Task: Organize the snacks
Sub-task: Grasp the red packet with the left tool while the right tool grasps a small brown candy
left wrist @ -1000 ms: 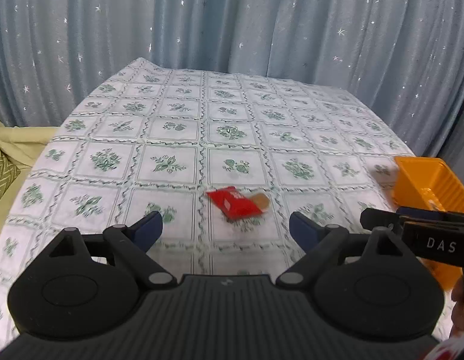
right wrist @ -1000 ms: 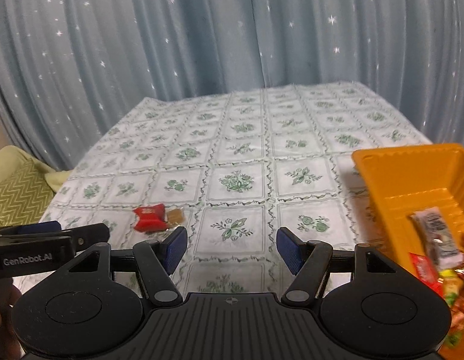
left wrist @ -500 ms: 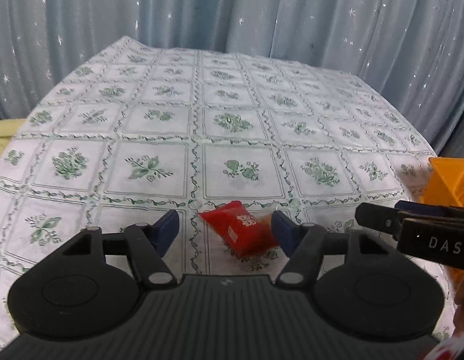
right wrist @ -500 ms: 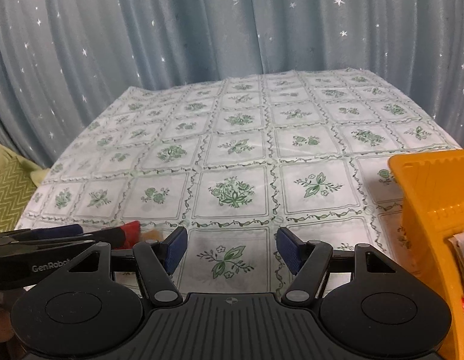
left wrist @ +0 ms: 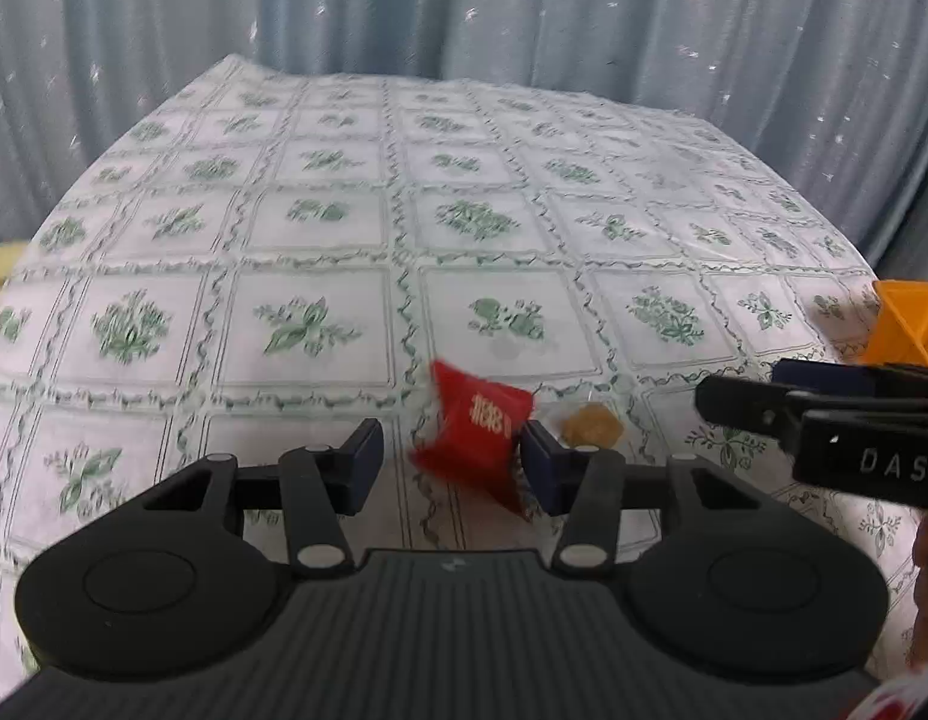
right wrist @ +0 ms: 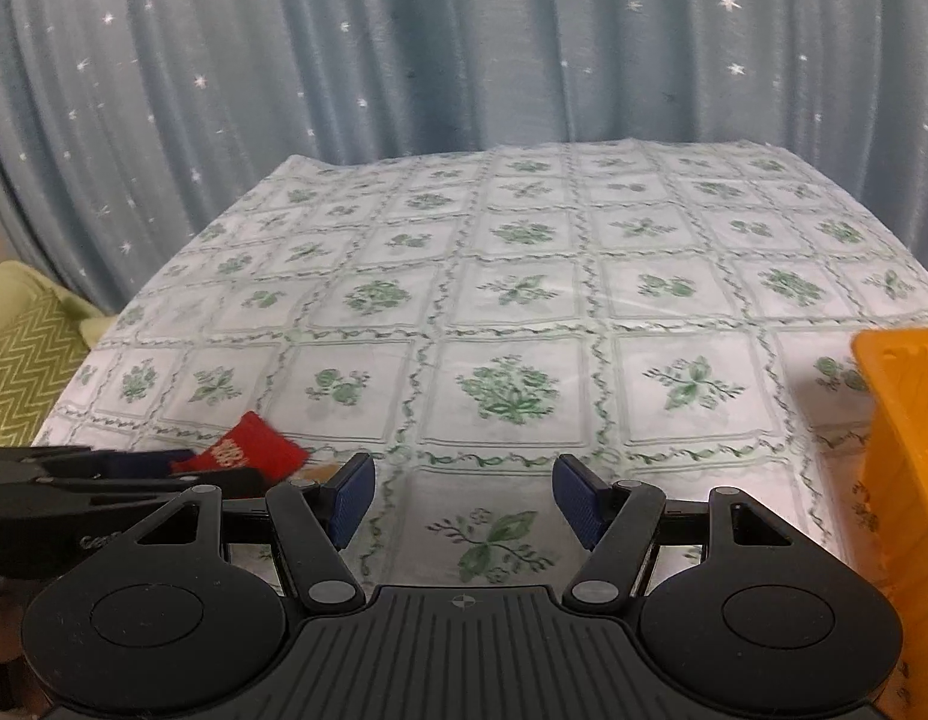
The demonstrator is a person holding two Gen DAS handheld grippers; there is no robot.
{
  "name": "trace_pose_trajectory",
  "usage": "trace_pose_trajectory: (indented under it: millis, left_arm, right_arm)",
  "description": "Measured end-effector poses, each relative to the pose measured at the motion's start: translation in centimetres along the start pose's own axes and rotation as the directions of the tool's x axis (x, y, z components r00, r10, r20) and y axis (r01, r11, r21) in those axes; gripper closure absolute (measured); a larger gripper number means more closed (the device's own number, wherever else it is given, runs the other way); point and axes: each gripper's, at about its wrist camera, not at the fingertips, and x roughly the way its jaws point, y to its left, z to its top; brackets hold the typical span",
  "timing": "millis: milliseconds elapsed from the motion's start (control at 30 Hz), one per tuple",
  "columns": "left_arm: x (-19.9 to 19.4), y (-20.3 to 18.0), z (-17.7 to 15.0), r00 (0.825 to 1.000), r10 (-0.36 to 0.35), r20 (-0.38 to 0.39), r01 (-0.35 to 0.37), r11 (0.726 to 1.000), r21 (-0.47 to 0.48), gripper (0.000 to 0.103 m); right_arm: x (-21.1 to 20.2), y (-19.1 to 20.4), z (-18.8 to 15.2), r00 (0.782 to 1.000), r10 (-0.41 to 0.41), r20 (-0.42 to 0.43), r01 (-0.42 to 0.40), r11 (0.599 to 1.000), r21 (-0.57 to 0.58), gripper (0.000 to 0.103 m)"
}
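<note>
Reading "DAS", right gripper (left wrist: 848, 420) flanks red packet (left wrist: 473, 438)

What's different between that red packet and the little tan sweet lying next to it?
The red packet is much larger than the tan sweet. It is opaque red with gold print; the sweet looks amber in a clear wrapper. The packet sits between the open left gripper's fingers, against one of them and tipped up at an angle, while the sweet lies flat outside them. Both are on the tablecloth, outside the orange basket.

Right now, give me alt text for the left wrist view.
The open left gripper straddles a red snack packet on the floral tablecloth, packet against its right finger. Beyond: a small tan candy, the right gripper, and an orange bin.
</note>
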Motion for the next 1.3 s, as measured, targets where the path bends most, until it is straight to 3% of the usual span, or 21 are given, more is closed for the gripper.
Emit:
trace_pose_trajectory:
  millis: [100, 233, 333, 400, 600, 733, 833, 933, 1033, 1300]
  left_arm:
    - [0.2, -0.3, 0.2, 1.000, -0.006, 0.014, 0.006, 0.999, 0.046, 0.056]
    - [0.8, -0.2, 0.3, 0.999, -0.045, -0.008, 0.046, 0.997, 0.058, 0.074]
    - [0.6, -0.3, 0.3, 0.999, -0.035, -0.016, 0.036, 0.996, 0.087, 0.077]
    - [0.0, 0.0, 0.3, 1.000, -0.012, -0.008, 0.012, 0.994, 0.104, 0.078]
    - [-1.5, 2.5, 0.4, 1.000, 0.019, 0.011, -0.019, 1.000, 0.023, 0.078]
    - [-2.0, 3.6, 0.5, 1.000, 0.012, 0.018, -0.012, 1.000, -0.029, 0.078]
    - [-2.1, 3.7, 0.5, 1.000, 0.011, 0.020, -0.010, 0.999, -0.034, 0.078]
    - [-2.0, 3.8, 0.4, 1.000, 0.007, 0.017, -0.006, 0.999, -0.038, 0.078]
    - [-2.0, 3.6, 0.4, 1.000, 0.002, 0.018, -0.001, 0.999, -0.037, 0.078]
    - [-2.6, 3.1, 0.0, 0.999, -0.030, 0.022, 0.031, 0.998, -0.047, 0.078]
  right_arm:
    - [0.2, 0.5, -0.1, 1.000, 0.009, -0.002, -0.009, 1.000, -0.027, 0.036]
    - [0.4, 0.9, -0.2, 1.000, 0.027, -0.007, -0.027, 0.999, -0.045, 0.036]
    - [0.5, 1.0, -0.3, 0.999, 0.042, -0.011, -0.043, 0.998, -0.054, 0.036]
    - [0.7, 1.3, -0.3, 0.999, 0.052, -0.012, -0.053, 0.996, -0.066, 0.037]
    - [1.6, 2.9, -0.5, 0.994, 0.107, -0.017, -0.108, 0.988, -0.114, 0.049]
    - [2.6, 4.3, -0.7, 0.992, 0.125, -0.028, -0.128, 0.980, -0.154, 0.061]
    - [3.5, 4.9, -1.0, 0.991, 0.128, -0.043, -0.133, 0.976, -0.173, 0.065]
    - [4.2, 5.5, -1.5, 0.993, 0.112, -0.046, -0.119, 0.971, -0.205, 0.068]
    - [4.4, 6.0, -1.7, 0.996, 0.086, -0.031, -0.091, 0.967, -0.239, 0.080]
    - [3.4, 5.9, -1.5, 0.999, 0.047, -0.008, -0.048, 0.970, -0.237, 0.081]
